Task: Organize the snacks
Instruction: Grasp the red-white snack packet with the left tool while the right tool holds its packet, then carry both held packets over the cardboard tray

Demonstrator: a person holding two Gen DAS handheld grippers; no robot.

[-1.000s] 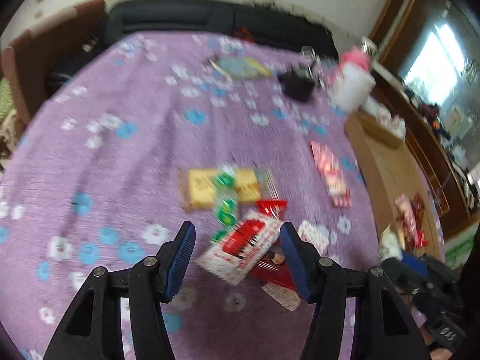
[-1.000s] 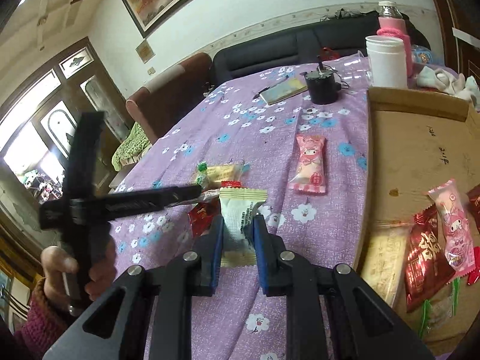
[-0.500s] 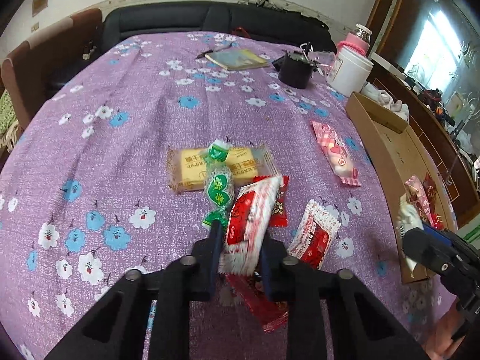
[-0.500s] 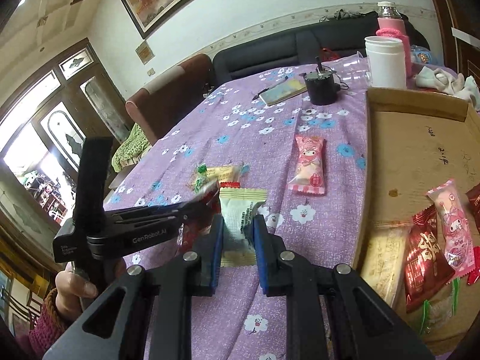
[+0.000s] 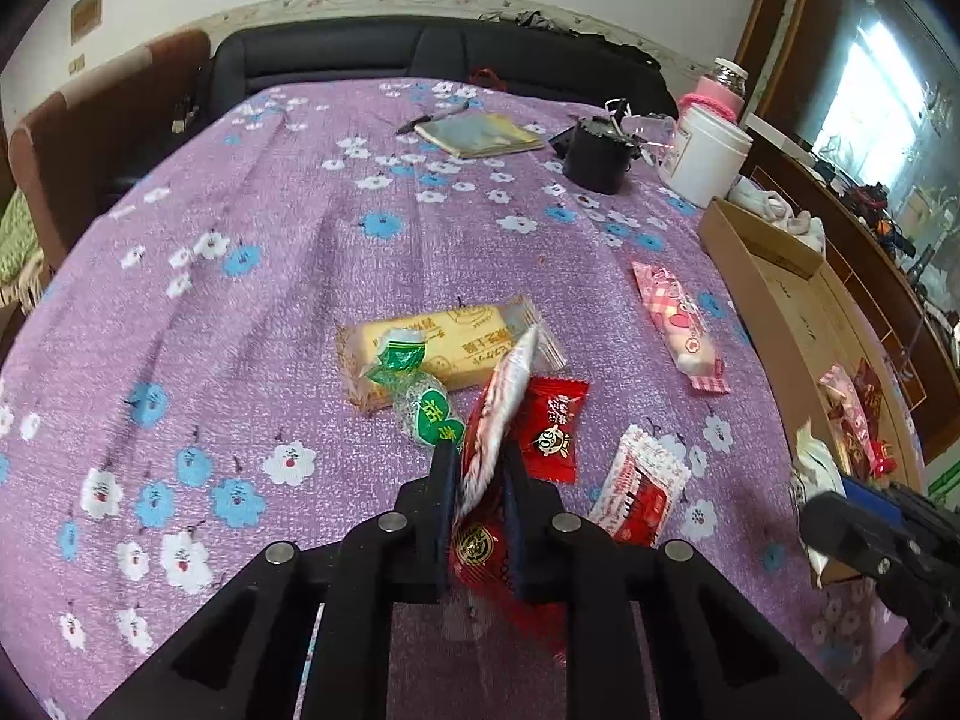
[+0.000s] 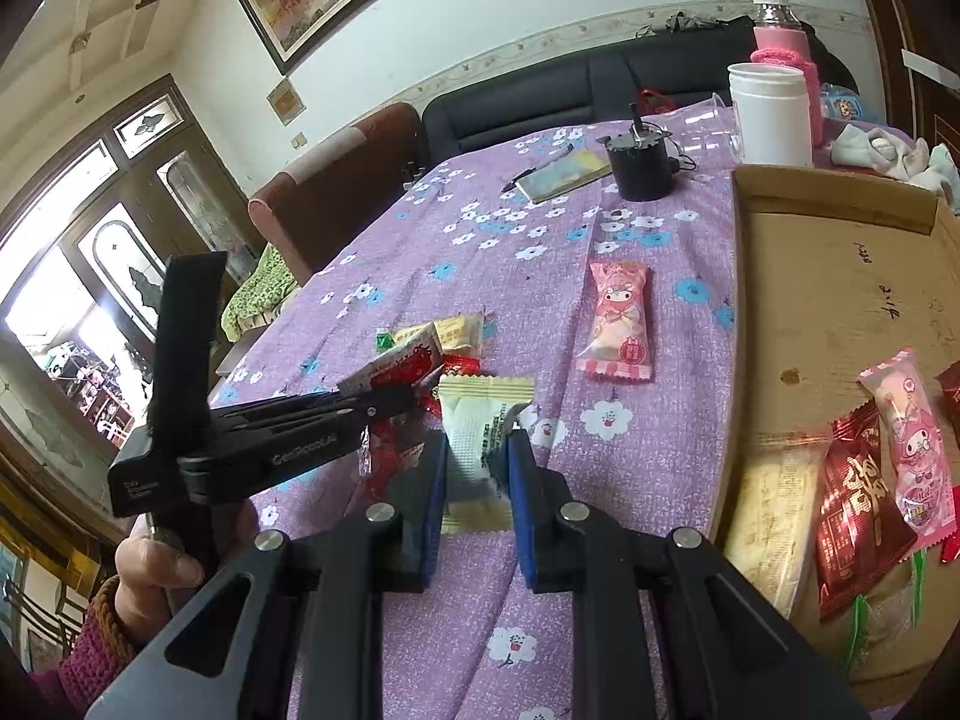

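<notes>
Since a second ago: left hand-held gripper [image 5: 478,483] jaws just closing, now clamped on red-and-white snack packet [image 5: 501,405], lifted on edge above the purple-clothed table [image 5: 252,312]. Packet long axis running forward along the fingers, tip over yellow biscuit pack [image 5: 447,348]. Right hand-held gripper [image 6: 477,480] unmoved, pinched on cream wafer packet [image 6: 480,420]. Cardboard box [image 6: 840,300] to the right of both, right hand nearer. Both pitched downward.

Black gripper frames with silver screws and blue pads [image 6: 528,498]; white lettering on the left gripper [image 6: 408,396]; magenta knit sleeve [image 6: 90,654].
</notes>
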